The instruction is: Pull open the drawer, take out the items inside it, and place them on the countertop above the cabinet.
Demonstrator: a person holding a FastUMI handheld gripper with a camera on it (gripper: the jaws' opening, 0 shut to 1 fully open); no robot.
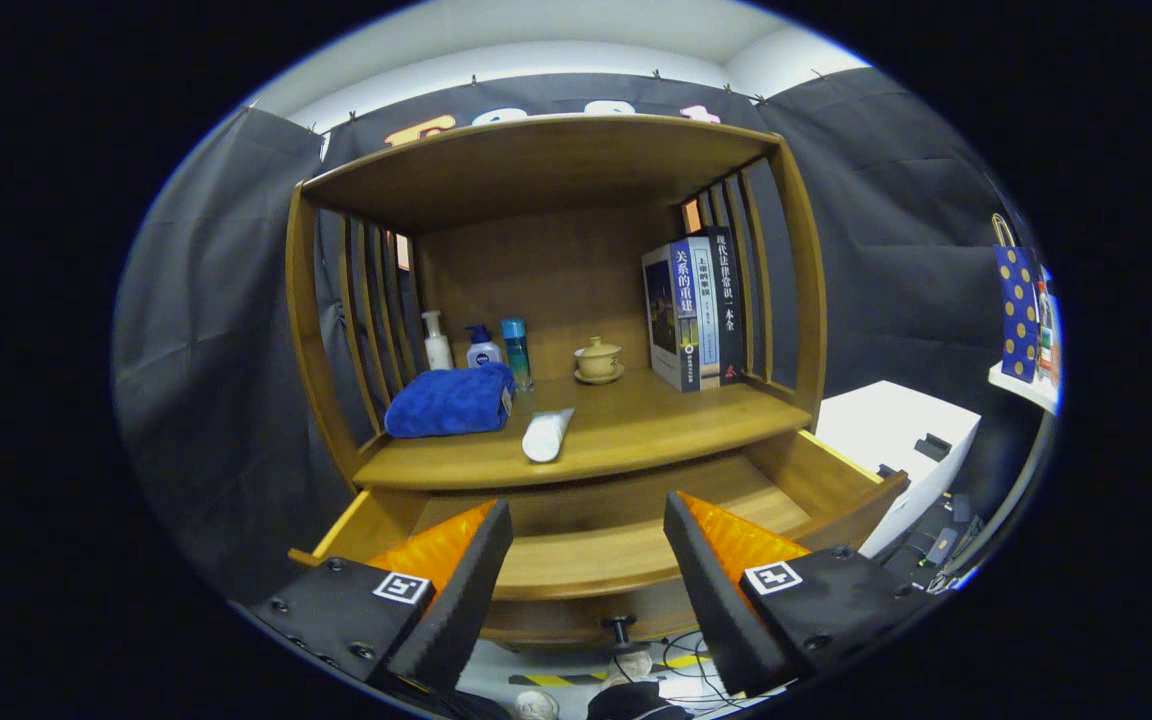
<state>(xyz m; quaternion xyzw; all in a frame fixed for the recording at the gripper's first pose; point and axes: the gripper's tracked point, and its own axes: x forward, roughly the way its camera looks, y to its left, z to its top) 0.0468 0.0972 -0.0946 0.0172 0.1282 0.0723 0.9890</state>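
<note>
- Gripper view: the claw [588, 560] hangs spread wide, fingers apart and pinching nothing, above the front edge of the pulled-out drawer [596, 560].
- The drawer stands open beneath the counter [656, 420]; the part of its inside that shows looks bare wood.
- Up on the counter, a white tube [547, 436] lies near the front edge, just beside a folded blue towel [449, 402].
- Behind the towel stand three bottles [481, 348]; a lidded teacup [598, 360] sits mid-counter, books [696, 312] upright to its right.
- The drawer knob [620, 628] pokes out between the fingers.
</note>
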